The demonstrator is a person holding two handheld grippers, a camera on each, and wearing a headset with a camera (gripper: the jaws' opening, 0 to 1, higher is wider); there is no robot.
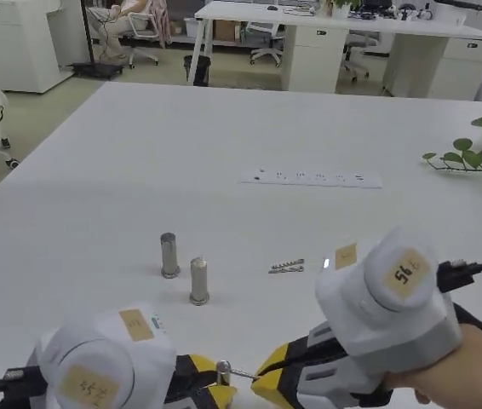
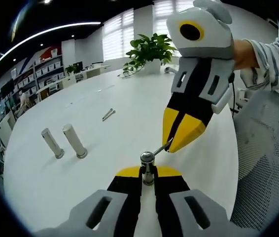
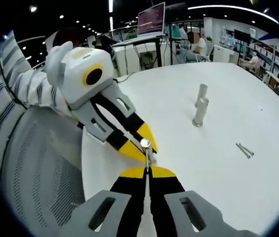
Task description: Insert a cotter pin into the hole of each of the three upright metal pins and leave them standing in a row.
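As left gripper view shows, cotter pin (image 2: 161, 148) (R-held) touches pin (image 2: 147, 160).

White table (image 1: 96, 196), broad, plain. White power strip (image 1: 312, 178) flat on far half. Leafy plant (image 1: 479, 149) at right edge. Beyond table: white desks (image 1: 343, 43), office chair (image 1: 262, 38), seated person (image 1: 126, 17). Grey mesh chair back (image 2: 267, 163) close by. Lit monitor (image 3: 151, 19) on far desk.

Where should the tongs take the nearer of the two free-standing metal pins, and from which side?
Pinch the nearer pin across its lower shaft, coming in level from the person's side. It stands upright on a wider foot, the farther pin stands apart behind-left, and its top should probably stay uncovered for a cotter pin.
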